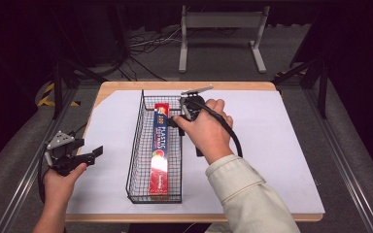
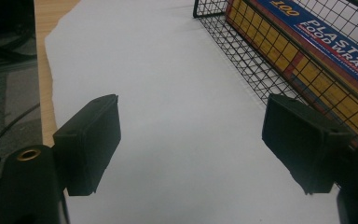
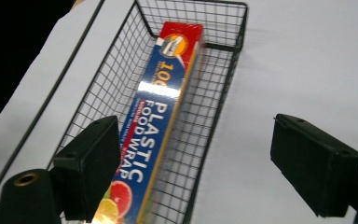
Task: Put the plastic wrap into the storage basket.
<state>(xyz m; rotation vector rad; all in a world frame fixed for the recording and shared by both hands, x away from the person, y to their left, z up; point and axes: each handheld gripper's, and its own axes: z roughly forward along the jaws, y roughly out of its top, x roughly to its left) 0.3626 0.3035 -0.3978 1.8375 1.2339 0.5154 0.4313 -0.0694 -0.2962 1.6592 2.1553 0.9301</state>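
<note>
A black wire basket [image 1: 135, 145] stands lengthwise on the white sheet, left of the table's middle. In it lies a long blue and red box of plastic food wrap [image 1: 160, 145], flat along the basket. My right gripper [image 1: 184, 133] hangs open over the basket's far right part. In the right gripper view its jaws stand wide apart, one above the box [image 3: 154, 121], the other above the sheet beside the basket wall [image 3: 233, 60]. At the table's left edge my left gripper [image 1: 90, 150] is open with nothing between its jaws. From the left gripper [image 2: 191, 144], basket [image 2: 261, 79] and box [image 2: 317, 42] lie to its right.
A white sheet [image 1: 272, 145] covers most of the wooden table [image 1: 184, 86]. Bare sheet lies on both sides of the basket. Behind the table, a grey metal stand [image 1: 221, 22] and cables [image 1: 145, 41] are on the floor.
</note>
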